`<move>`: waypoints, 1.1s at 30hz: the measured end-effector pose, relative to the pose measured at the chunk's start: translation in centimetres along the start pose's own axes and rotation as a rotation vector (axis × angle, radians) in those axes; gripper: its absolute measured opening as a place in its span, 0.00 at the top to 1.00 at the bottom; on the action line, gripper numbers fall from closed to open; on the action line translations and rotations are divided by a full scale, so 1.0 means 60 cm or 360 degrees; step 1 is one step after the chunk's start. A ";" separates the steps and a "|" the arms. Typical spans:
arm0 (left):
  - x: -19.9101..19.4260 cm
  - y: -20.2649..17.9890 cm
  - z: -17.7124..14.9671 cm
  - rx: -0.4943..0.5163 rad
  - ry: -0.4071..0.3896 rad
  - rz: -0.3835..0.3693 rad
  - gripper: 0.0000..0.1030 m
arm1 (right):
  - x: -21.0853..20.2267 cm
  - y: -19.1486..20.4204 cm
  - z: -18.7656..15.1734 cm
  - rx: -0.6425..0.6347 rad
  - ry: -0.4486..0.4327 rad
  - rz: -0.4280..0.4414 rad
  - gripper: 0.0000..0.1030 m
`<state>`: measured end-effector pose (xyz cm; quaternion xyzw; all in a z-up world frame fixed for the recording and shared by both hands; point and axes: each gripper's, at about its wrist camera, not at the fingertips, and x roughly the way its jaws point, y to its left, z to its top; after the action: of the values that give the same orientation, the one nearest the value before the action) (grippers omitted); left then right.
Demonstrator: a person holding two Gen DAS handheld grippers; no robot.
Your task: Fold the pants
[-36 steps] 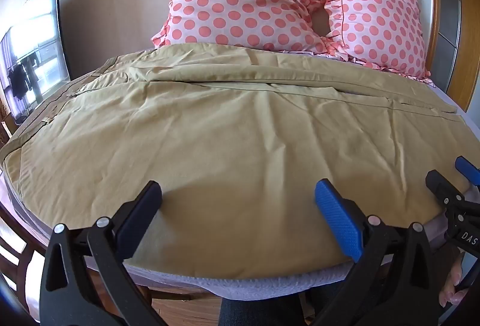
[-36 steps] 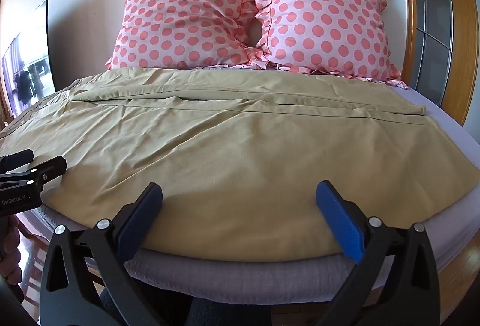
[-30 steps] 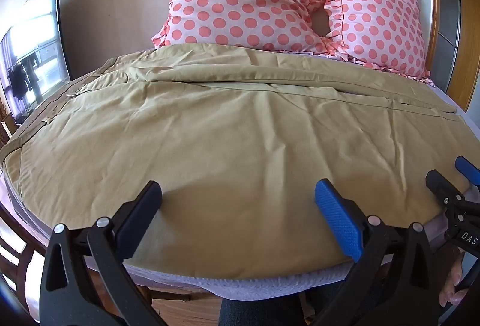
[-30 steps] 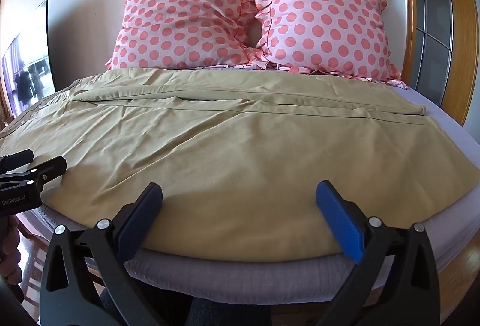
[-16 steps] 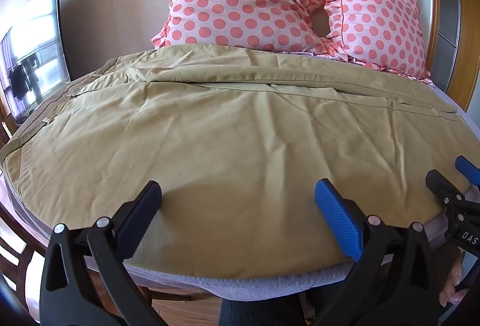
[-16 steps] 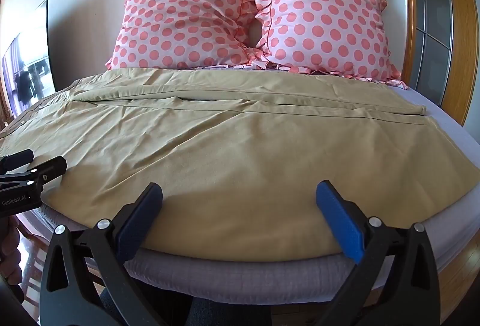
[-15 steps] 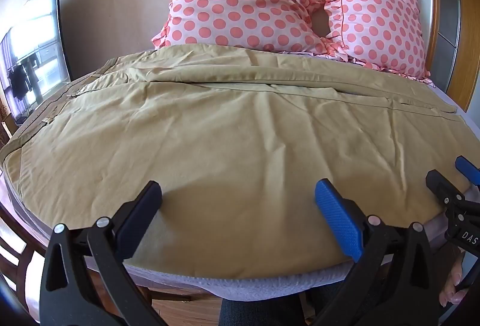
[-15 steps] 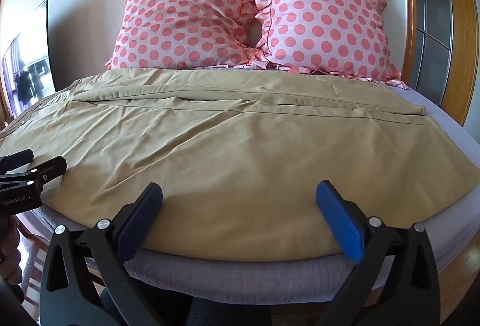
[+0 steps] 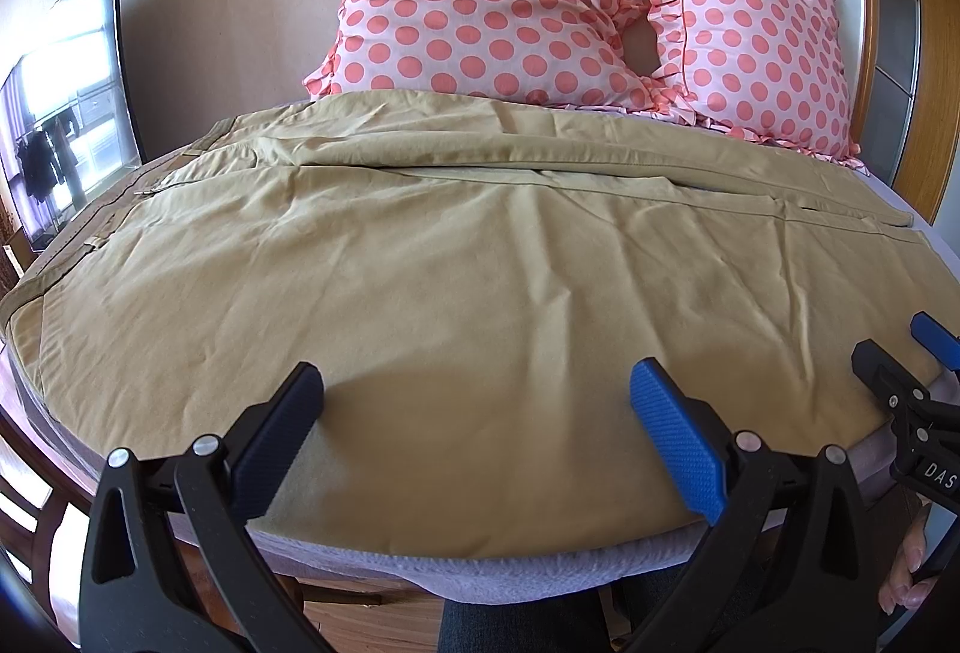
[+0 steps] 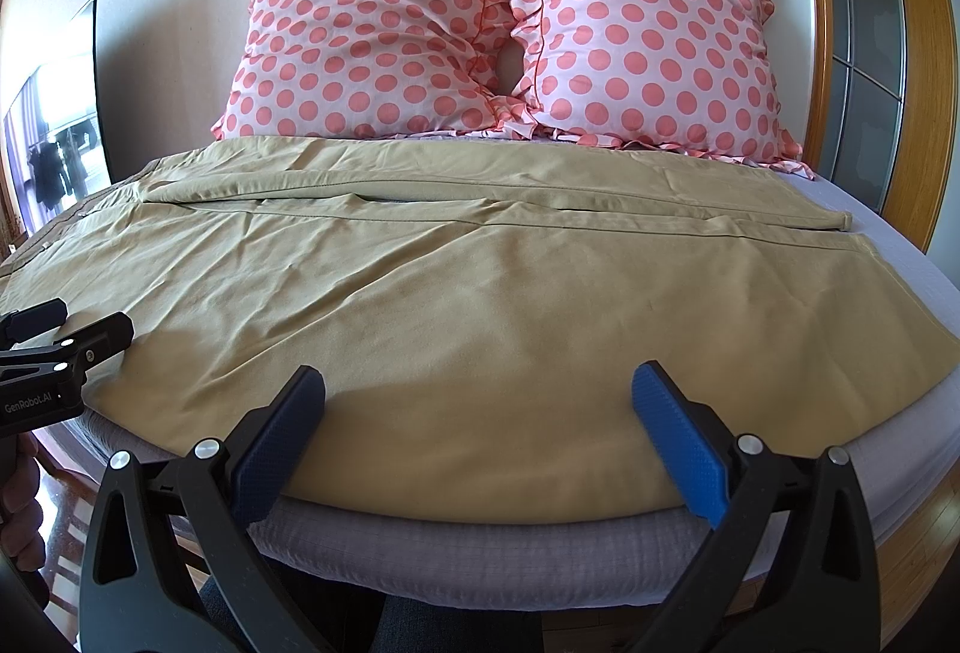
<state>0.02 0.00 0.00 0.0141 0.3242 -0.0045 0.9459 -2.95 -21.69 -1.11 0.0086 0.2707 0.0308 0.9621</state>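
Khaki pants (image 9: 456,257) lie flat across the bed, waistband at the left, leg hems at the right; they also show in the right wrist view (image 10: 480,293). The two legs lie side by side, one near, one far. My left gripper (image 9: 474,413) is open and empty, hovering over the near edge of the pants. My right gripper (image 10: 477,416) is open and empty over the same near edge, further right. Each gripper shows at the side of the other's view: the right one (image 9: 900,371) and the left one (image 10: 66,329).
Two pink polka-dot pillows (image 10: 384,35) (image 10: 648,41) stand against the wall behind the pants. The grey bedsheet (image 10: 480,551) shows at the front edge and at the right. A dark screen (image 9: 66,113) stands left. A wooden frame (image 10: 864,53) is right.
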 end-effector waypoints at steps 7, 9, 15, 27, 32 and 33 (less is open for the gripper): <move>-0.001 0.000 0.000 0.0000 -0.0004 0.0000 0.02 | 0.000 0.000 0.000 0.0000 -0.0001 0.0000 0.01; 0.000 0.000 0.000 0.0000 -0.0003 0.0000 0.02 | 0.000 0.000 0.000 0.0000 -0.0001 0.0000 0.01; 0.002 0.000 0.001 0.0000 -0.0006 0.0002 0.02 | 0.000 0.000 -0.001 0.0000 -0.0002 -0.0001 0.01; -0.001 0.000 0.000 0.0001 -0.0008 0.0001 0.02 | -0.001 0.000 -0.001 0.0001 -0.0003 0.0000 0.01; -0.001 0.000 0.000 0.0001 -0.0010 0.0001 0.02 | -0.001 0.000 -0.001 0.0001 -0.0005 -0.0001 0.01; -0.001 0.000 0.000 0.0001 -0.0010 0.0001 0.02 | -0.002 0.000 -0.001 0.0001 -0.0006 -0.0001 0.01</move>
<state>-0.01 0.00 0.03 0.0145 0.3211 -0.0045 0.9469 -3.05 -21.69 -1.10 0.0088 0.2690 0.0304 0.9626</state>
